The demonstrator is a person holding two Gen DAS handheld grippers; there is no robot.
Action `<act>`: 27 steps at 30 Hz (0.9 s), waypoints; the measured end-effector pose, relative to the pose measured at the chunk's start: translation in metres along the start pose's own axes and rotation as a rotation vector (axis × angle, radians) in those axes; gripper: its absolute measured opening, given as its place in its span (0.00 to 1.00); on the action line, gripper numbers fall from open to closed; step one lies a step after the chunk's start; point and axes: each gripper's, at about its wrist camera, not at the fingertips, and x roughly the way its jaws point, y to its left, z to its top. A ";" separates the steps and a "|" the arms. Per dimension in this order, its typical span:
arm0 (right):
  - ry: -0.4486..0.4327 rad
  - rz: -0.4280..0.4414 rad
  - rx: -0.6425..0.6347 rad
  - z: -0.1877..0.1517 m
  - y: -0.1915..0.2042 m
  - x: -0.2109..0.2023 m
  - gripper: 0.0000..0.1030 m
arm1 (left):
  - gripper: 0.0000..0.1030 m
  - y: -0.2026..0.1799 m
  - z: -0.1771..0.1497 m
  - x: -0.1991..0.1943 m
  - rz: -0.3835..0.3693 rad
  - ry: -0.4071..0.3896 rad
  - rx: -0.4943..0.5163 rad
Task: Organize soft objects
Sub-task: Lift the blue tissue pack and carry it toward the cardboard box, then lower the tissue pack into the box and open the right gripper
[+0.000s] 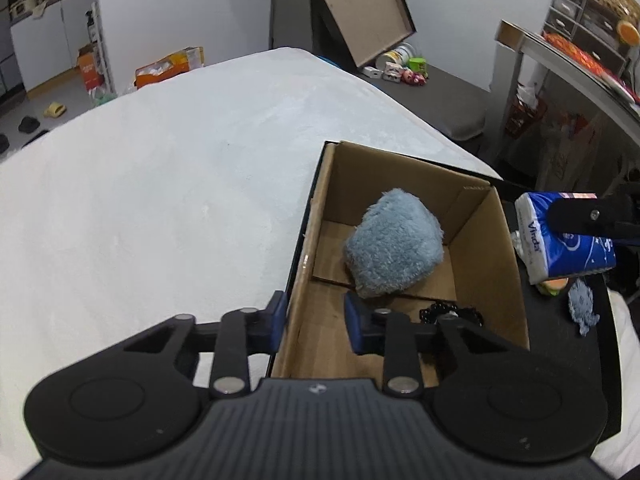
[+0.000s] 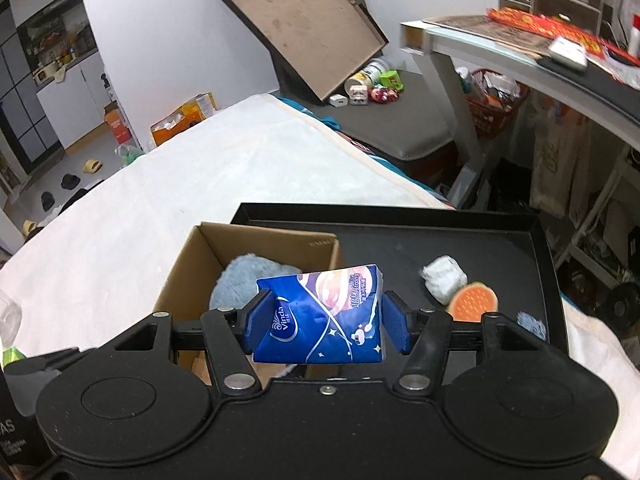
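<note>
An open cardboard box (image 1: 486, 248) stands on a black tray (image 2: 460, 240) on the white bed. A fluffy blue cloth (image 1: 394, 244) lies inside the box, also seen in the right wrist view (image 2: 240, 280). My left gripper (image 1: 316, 322) straddles the box's left wall (image 1: 298, 292), one finger inside and one outside, jaws apart. My right gripper (image 2: 326, 326) is shut on a blue Vinda tissue pack (image 2: 324, 316), held above the tray by the box's right wall; the pack also shows in the left wrist view (image 1: 560, 240).
On the tray right of the box lie a white wad (image 2: 444, 278), an orange burger-shaped toy (image 2: 474, 302) and a small blue fluffy piece (image 2: 532, 326). A black chain-like item (image 1: 448, 314) lies in the box. A desk (image 2: 520, 52) stands to the right.
</note>
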 end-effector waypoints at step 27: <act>0.020 0.008 -0.127 0.025 0.051 0.038 0.62 | 0.11 0.023 0.002 0.012 -0.046 0.026 -0.102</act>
